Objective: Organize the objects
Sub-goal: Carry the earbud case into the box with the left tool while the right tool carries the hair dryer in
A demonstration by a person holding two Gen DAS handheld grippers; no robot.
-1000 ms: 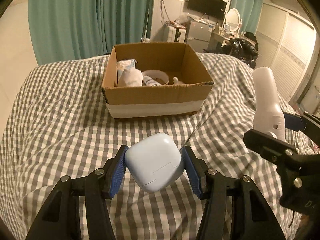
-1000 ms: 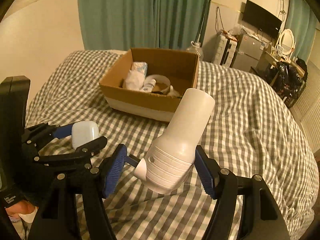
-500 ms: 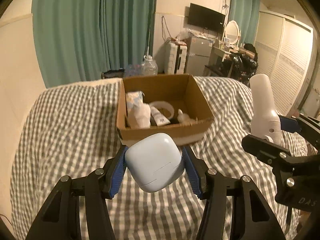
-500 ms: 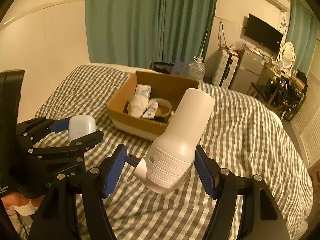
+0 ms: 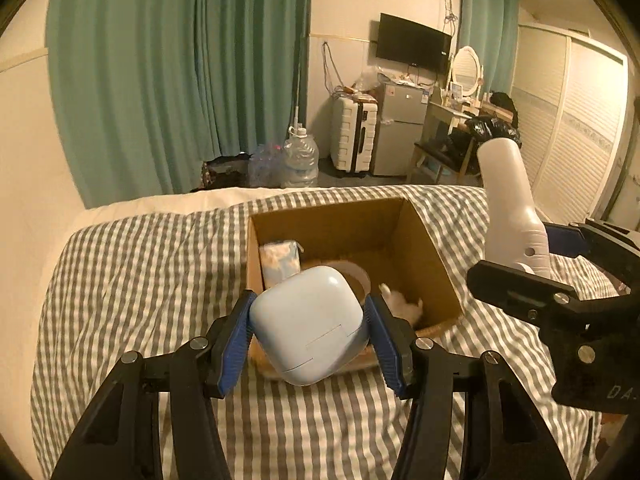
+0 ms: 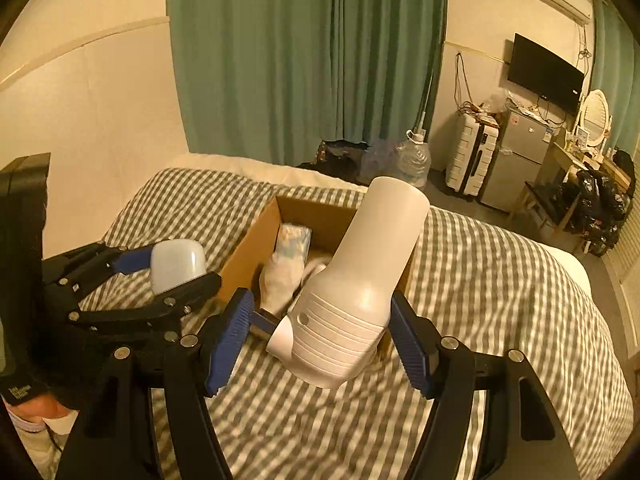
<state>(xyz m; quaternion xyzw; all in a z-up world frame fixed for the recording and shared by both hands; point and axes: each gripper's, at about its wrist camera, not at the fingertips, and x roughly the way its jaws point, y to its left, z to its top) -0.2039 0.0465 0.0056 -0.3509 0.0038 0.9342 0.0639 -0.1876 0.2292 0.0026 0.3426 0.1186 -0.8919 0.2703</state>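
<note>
My left gripper (image 5: 308,336) is shut on a pale blue rounded case (image 5: 308,328), held above the near edge of an open cardboard box (image 5: 432,264) on the checked bed. The case also shows in the right wrist view (image 6: 176,264). My right gripper (image 6: 320,340) is shut on a white hair-dryer-shaped device (image 6: 360,280), held over the box's (image 6: 244,256) near right corner. The device appears in the left wrist view (image 5: 508,208) right of the box. Inside the box lie a tissue pack (image 5: 280,260), a roll of tape and small white items.
The grey-and-white checked bedspread (image 5: 140,280) surrounds the box. Teal curtains (image 5: 180,80), water jugs (image 5: 300,160), a white suitcase (image 5: 352,136), a small fridge and a dresser stand beyond the bed's far edge. A wall lies at the left.
Both grippers have risen and moved forward toward the box with their objects. The box now lies right under and behind the held case and device.
</note>
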